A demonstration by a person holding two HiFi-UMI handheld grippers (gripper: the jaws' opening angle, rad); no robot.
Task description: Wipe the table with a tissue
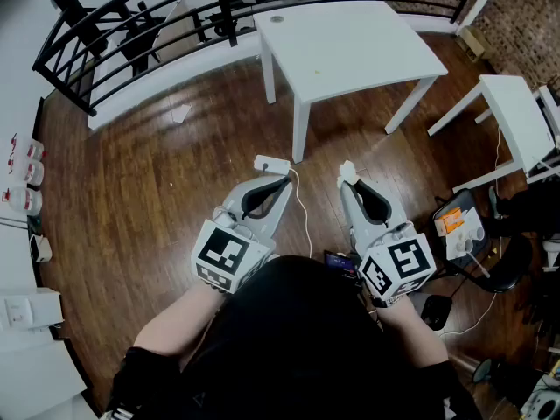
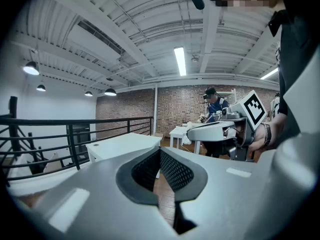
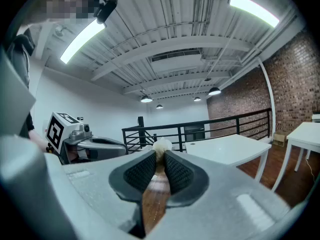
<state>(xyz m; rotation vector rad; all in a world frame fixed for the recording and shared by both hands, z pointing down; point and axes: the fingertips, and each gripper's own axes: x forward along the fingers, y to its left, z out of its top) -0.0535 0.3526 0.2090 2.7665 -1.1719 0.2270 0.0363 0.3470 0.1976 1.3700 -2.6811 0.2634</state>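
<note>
The white table point(image 1: 350, 46) stands on the wood floor ahead of me, well beyond both grippers; it also shows as the pale table point(image 2: 125, 144) and the white table point(image 3: 225, 149). My right gripper point(image 1: 348, 180) is shut on a small white tissue wad point(image 1: 347, 169). That tissue point(image 3: 161, 145) pokes out past the pads in the right gripper view, and the tissue point(image 2: 187, 135) shows from the side in the left gripper view. My left gripper point(image 1: 278, 180) is held level beside it. Its jaws are closed together with nothing between them.
A black railing point(image 1: 131, 24) runs behind the table. A second white table point(image 1: 516, 116) stands at the right, with cables and clutter point(image 1: 455, 226) on the floor beside it. A white power strip point(image 1: 271, 162) with its cord lies under the left gripper. A person point(image 2: 215, 104) stands far off.
</note>
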